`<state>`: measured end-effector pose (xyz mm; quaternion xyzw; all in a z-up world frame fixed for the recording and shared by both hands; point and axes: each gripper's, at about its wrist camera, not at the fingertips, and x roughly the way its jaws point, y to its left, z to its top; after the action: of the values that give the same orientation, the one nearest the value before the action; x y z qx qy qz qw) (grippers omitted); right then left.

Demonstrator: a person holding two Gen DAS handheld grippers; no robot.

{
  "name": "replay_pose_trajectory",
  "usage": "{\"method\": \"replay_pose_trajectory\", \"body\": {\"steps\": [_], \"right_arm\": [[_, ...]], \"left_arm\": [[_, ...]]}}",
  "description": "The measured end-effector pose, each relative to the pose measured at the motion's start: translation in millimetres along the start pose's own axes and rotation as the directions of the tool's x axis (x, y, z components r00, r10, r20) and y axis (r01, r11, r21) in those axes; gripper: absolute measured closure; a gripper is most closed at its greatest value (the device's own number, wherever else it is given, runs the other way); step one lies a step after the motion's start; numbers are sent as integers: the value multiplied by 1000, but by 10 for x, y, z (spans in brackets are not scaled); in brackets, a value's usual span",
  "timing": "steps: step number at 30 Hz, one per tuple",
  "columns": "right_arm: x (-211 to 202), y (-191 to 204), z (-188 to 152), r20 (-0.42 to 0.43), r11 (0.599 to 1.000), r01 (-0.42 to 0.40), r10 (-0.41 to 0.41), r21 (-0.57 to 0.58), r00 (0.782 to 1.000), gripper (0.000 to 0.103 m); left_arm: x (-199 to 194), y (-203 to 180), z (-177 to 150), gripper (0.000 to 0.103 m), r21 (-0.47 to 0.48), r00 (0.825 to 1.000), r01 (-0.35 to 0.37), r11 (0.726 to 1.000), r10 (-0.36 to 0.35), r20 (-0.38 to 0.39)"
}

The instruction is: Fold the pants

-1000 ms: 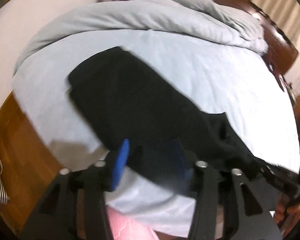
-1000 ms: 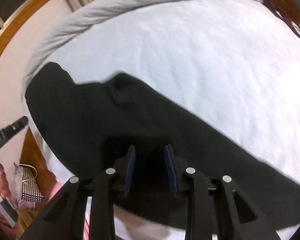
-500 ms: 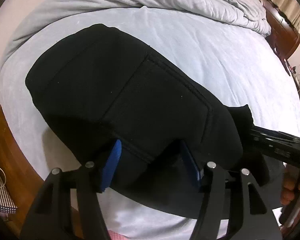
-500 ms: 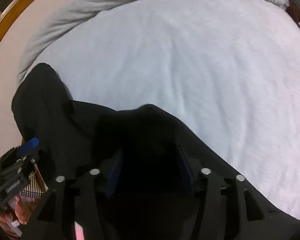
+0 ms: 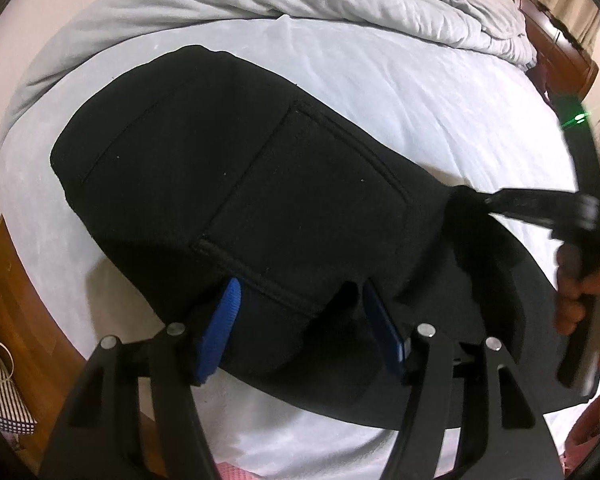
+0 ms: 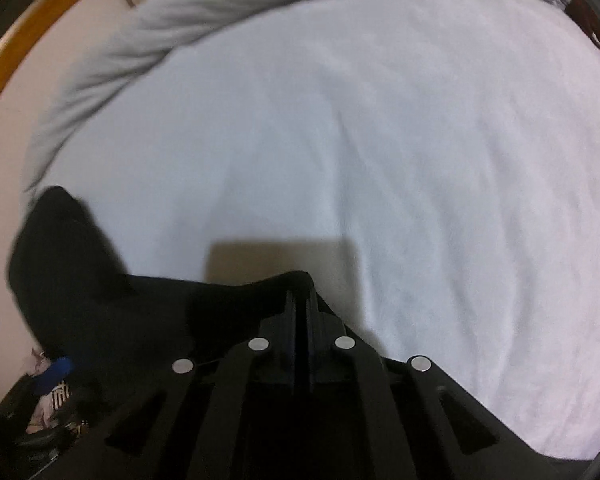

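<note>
The black pants (image 5: 240, 184) lie doubled over on the pale bed sheet (image 5: 440, 112), a back pocket facing up. My left gripper (image 5: 300, 320) stands open, its blue pads (image 5: 224, 320) straddling the near folded edge without pinching it. In the left wrist view my right gripper (image 5: 488, 202) comes in from the right, its tip bunching the pants' right corner. In the right wrist view the same gripper (image 6: 299, 300) is shut, with black cloth (image 6: 160, 320) peaked around its tips. The cloth hides the pad faces there.
A grey duvet (image 5: 340, 0) is heaped along the far side of the bed, with a dark wooden headboard (image 5: 560, 60) behind it. A wooden frame (image 5: 4, 280) and a striped bag (image 5: 0, 400) lie at the left. A person's hand (image 5: 580, 292) holds the right gripper.
The left gripper has come down close over the pants, which now lie doubled over. The right gripper slid along the cloth and its jaws, wide half a second ago, have shut on it.
</note>
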<state>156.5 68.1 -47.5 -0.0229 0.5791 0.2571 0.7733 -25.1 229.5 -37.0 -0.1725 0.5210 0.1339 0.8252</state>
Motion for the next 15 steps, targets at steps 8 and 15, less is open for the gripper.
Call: {"method": "replay_pose_trajectory", "body": {"steps": [8,15], "right_arm": [[-601,-167,-371,102,1000,-21,22,-11,995,84],[-974,-374,-1359,75,999,-22,18,41,997,84]], "left_arm": [[-406,385,13,28,-80,999,-37,996,40,36],[-356,749,121,30,-209,1000,15,978,-18,-11]]}}
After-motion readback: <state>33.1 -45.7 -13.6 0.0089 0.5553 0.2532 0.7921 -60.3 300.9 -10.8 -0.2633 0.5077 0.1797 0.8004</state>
